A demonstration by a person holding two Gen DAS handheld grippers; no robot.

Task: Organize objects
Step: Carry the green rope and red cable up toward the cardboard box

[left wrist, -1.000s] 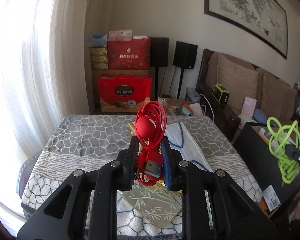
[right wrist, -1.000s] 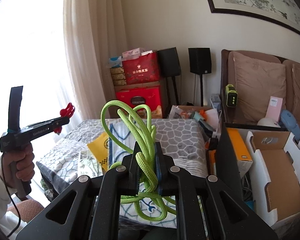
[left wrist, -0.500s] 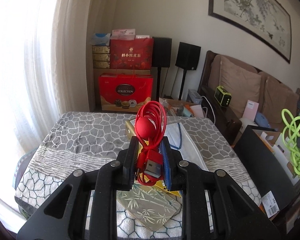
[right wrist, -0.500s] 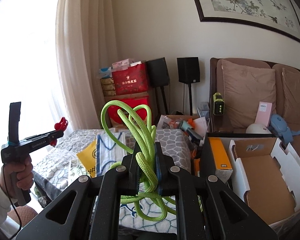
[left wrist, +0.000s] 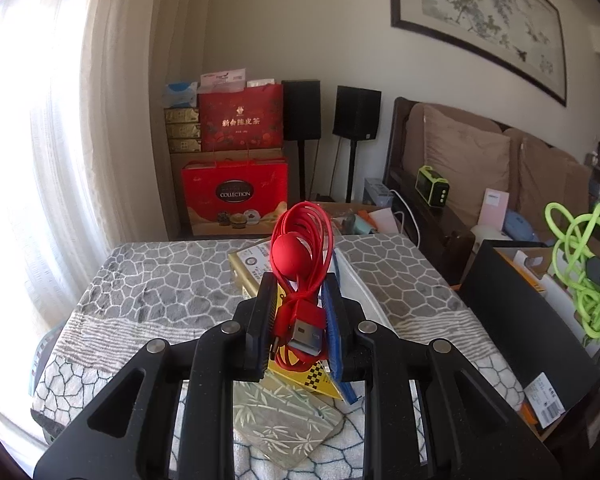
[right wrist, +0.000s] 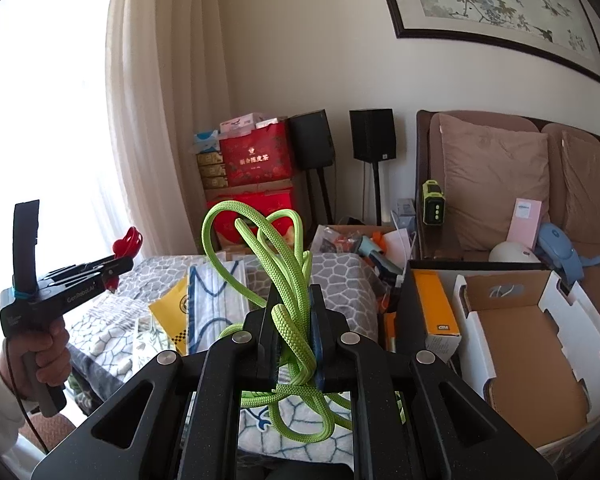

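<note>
A coiled red USB cable (left wrist: 300,252) with a round red clip stands up between the pads of my left gripper (left wrist: 300,308), which is shut on it above the patterned table (left wrist: 160,280). My right gripper (right wrist: 294,320) is shut on a bundle of lime-green rope (right wrist: 280,264) whose loops rise above the jaws and hang below them. The green rope (left wrist: 580,264) also shows at the right edge of the left wrist view. From the right wrist view, the left gripper (right wrist: 116,266) with its red cable (right wrist: 128,240) is at the far left, held by a hand.
On the table lie a yellow packet (right wrist: 172,312), a blue-and-white cloth (right wrist: 216,296) and a bamboo-print packet (left wrist: 284,420). An open cardboard box (right wrist: 532,344) and a black bin with an orange box (right wrist: 436,308) stand right of the table. Red gift boxes (left wrist: 236,196), speakers and a sofa stand behind.
The left wrist view has shifted a little sideways; the right gripper's green rope sits slightly higher at its right edge. Both grips are unchanged.
</note>
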